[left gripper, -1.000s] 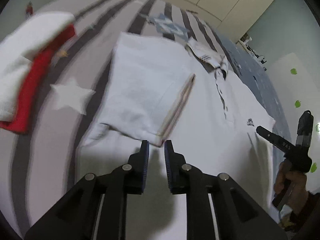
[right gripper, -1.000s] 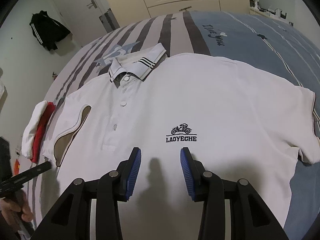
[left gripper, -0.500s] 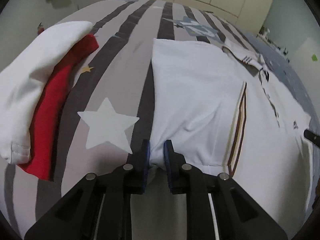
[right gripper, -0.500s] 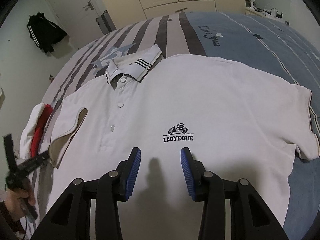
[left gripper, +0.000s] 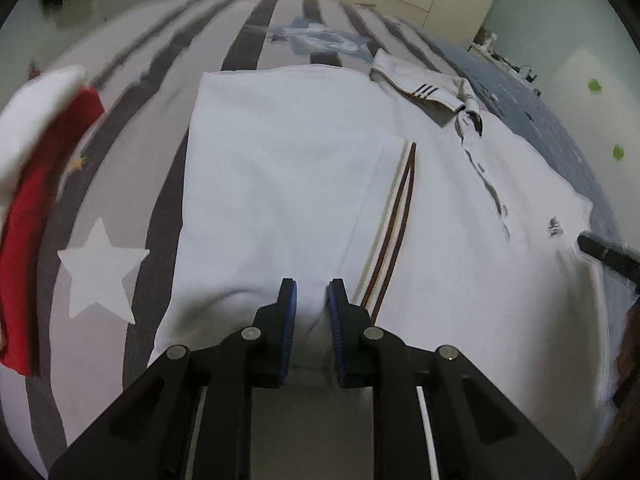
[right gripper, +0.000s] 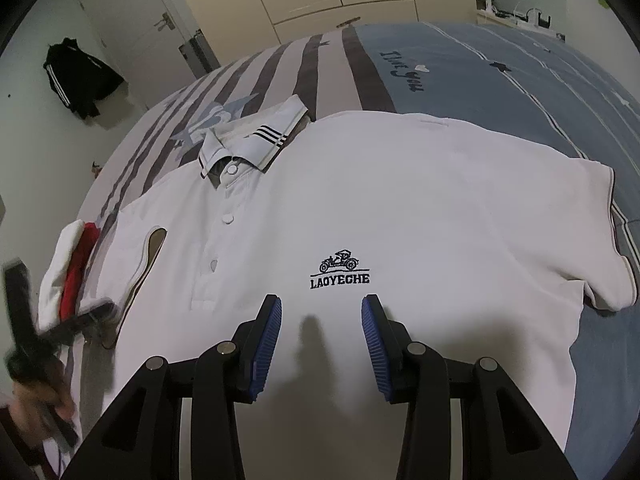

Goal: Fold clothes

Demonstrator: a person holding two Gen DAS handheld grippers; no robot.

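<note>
**Left side folded in, right side waiting**

The left hand-held gripper (left gripper: 311, 292) has its jaws nearly together, pinching a ridge of white cloth at the near edge of the polo shirt (right gripper: 400, 208), which lies front-up on the striped bed (left gripper: 256, 28), collar away. Its folded sleeve (left gripper: 394, 224) lies just ahead. The right hand-held gripper (right gripper: 321, 312) hovers with jaws apart and empty, just short of the chest logo (right gripper: 340, 270). The unfolded sleeve (right gripper: 592, 248) spreads to its right, nearer that hand.
</note>
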